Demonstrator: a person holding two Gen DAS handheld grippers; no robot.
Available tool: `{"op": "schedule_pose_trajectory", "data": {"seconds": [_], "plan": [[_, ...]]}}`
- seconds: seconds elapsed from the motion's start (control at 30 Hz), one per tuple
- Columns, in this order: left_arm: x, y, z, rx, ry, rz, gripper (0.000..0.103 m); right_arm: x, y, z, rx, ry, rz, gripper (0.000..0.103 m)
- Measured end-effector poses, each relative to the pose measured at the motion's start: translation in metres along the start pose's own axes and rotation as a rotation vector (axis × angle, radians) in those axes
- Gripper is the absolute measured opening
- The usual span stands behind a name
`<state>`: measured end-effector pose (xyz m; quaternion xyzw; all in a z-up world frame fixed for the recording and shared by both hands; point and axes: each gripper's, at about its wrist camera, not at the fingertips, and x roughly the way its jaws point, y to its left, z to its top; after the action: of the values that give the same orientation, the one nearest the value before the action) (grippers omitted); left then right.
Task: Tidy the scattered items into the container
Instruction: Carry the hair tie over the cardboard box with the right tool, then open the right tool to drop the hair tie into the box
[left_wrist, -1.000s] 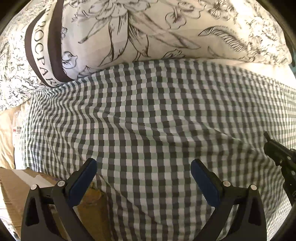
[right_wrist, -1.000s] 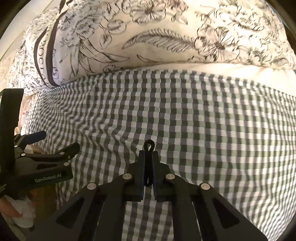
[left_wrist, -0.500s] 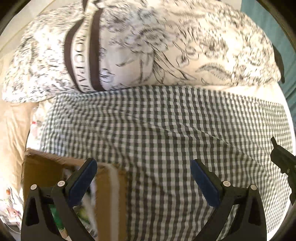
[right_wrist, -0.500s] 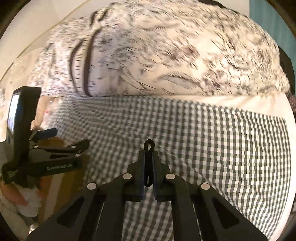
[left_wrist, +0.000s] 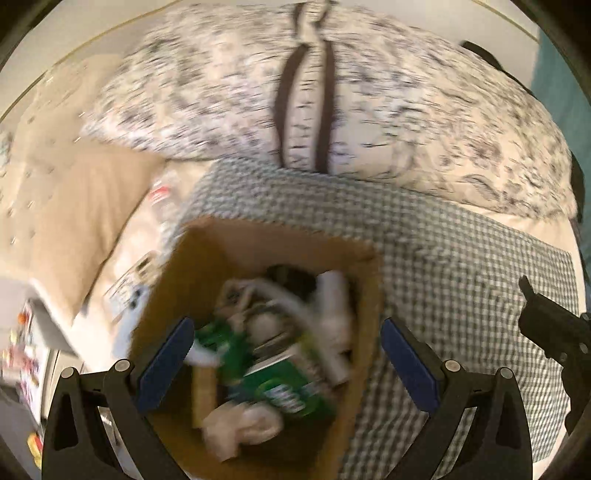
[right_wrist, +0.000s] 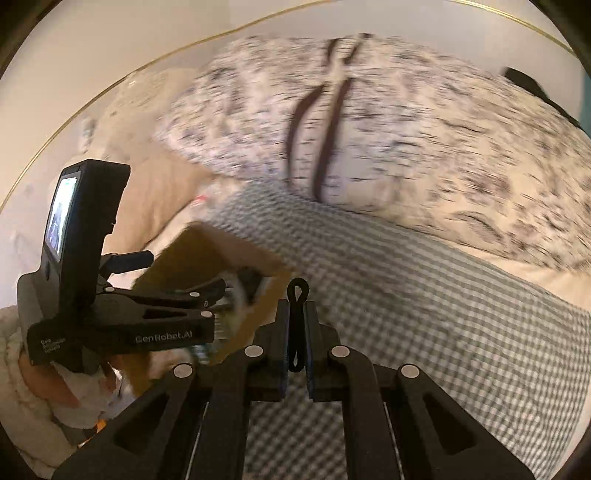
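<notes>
An open cardboard box sits on the green checked cloth. It holds a green packet, white items and a crumpled cream thing, all blurred. My left gripper hangs open above the box with nothing between its blue pads. In the right wrist view my right gripper is shut on a small black loop that sticks out past its fingertips. It sits just right of the box, where the left gripper hovers over the opening, held by a hand.
A large floral pillow lies behind the checked cloth. A beige cushion and some papers lie left of the box. The right gripper's tip shows at the right edge. A white wall rises behind the bed.
Both grippers have risen and pulled back. The box has come fully into view beneath the open left gripper. The right gripper stays shut on the black loop.
</notes>
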<state>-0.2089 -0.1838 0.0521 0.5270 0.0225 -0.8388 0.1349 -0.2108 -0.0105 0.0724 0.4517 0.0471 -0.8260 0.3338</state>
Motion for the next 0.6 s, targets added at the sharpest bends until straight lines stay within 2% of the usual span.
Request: {"op": "schedule_pose_trajectory", "data": {"seconds": [0.2, 0.4, 0.43, 0.47, 0.5, 0.53, 0.57, 0.6], "plan": [[0.008, 0.057, -0.033, -0.079, 0.049, 0.029, 0.103, 0.040, 0.061, -0.001, -0.089, 0.057, 0.087, 0.007], [0.016, 0.079, -0.045, -0.052, 0.055, 0.016, 0.103, 0.066, 0.091, -0.005, -0.090, 0.068, 0.111, 0.007], [0.017, 0.080, -0.046, -0.043, 0.052, 0.011, 0.103, 0.068, 0.093, -0.005, -0.083, 0.063, 0.115, 0.018], [0.019, 0.081, -0.046, -0.035, 0.052, 0.008, 0.103, 0.070, 0.095, -0.005, -0.077, 0.058, 0.108, 0.033], [0.020, 0.081, -0.047, -0.030, 0.052, 0.004, 0.103, 0.072, 0.095, -0.005, -0.067, 0.049, 0.078, 0.077], [0.022, 0.080, -0.047, -0.025, 0.051, -0.003, 0.103, 0.072, 0.095, -0.004, -0.054, 0.035, 0.029, 0.098], [0.024, 0.080, -0.048, -0.021, 0.051, -0.010, 0.103, 0.069, 0.093, -0.005, -0.034, 0.008, -0.016, 0.098], [0.025, 0.078, -0.049, -0.017, 0.053, -0.014, 0.103, 0.066, 0.089, -0.007, -0.018, -0.007, -0.013, 0.098]]}}
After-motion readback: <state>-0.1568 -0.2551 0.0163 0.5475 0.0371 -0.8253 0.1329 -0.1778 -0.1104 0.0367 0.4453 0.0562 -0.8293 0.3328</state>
